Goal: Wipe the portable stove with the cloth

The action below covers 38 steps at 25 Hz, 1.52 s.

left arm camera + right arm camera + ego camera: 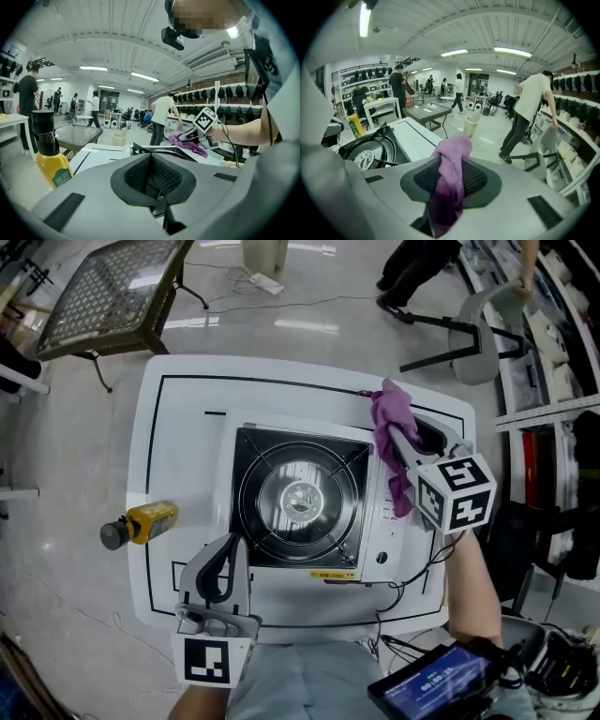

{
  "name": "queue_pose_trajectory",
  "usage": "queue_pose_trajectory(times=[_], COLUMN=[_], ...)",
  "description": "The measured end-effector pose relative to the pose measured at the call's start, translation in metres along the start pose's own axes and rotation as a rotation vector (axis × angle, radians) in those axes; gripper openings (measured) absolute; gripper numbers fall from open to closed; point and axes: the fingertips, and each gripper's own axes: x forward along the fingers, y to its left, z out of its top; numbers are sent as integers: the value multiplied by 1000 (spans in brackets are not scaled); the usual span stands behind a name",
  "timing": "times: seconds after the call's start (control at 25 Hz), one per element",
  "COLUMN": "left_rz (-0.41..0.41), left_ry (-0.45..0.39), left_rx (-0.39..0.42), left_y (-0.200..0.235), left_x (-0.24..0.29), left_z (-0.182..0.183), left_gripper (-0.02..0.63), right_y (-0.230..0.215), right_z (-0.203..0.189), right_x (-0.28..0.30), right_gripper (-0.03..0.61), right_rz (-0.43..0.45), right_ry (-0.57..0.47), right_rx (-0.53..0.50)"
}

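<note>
The portable stove (300, 498), white with a black top and a round burner, sits on the white table (187, 427). A purple cloth (392, 418) hangs over the stove's right side, and my right gripper (401, 442) is shut on it. In the right gripper view the cloth (452, 161) fills the jaws of the right gripper (450, 185), with the stove (370, 152) at the left. My left gripper (223, 563) hovers at the stove's front left corner, shut with nothing in it. In the left gripper view the left gripper (151, 176) points across the stove (154, 151) toward the cloth (187, 142).
A yellow bottle (141, 523) with a dark cap stands at the table's left edge, also in the left gripper view as the bottle (49, 159). A mesh-top table (108, 292) and a grey chair (478, 334) stand beyond. Cables and a screen (436, 685) lie at the front right.
</note>
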Motion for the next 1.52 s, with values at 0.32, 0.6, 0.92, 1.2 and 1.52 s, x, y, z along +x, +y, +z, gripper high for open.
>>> queue_pose_trajectory(times=[0.32,0.6,0.92,1.2,1.52], left_rz=[35,59,86,110,139], left_ry=[-8,-12,-15,-30,-34], left_rx=[-31,-46,-79,-108,-134], left_y=[15,35,57,72,87], left_x=[-8,-16,-28,-37,-47], left_z=[-1,-4,-11,-12,-16], left_gripper=[18,18,18,18,18], right_y=[-6,17,57,80,109], right_z=[30,16,30,43,59], right_x=[-5,20,43,54,67], right_gripper=[135,135,135,134,133], right_rz=[-27,-6,58,96,138], right_ry=[2,79,103,120,122], right_rx=[-99,-161,-210,-237,-279])
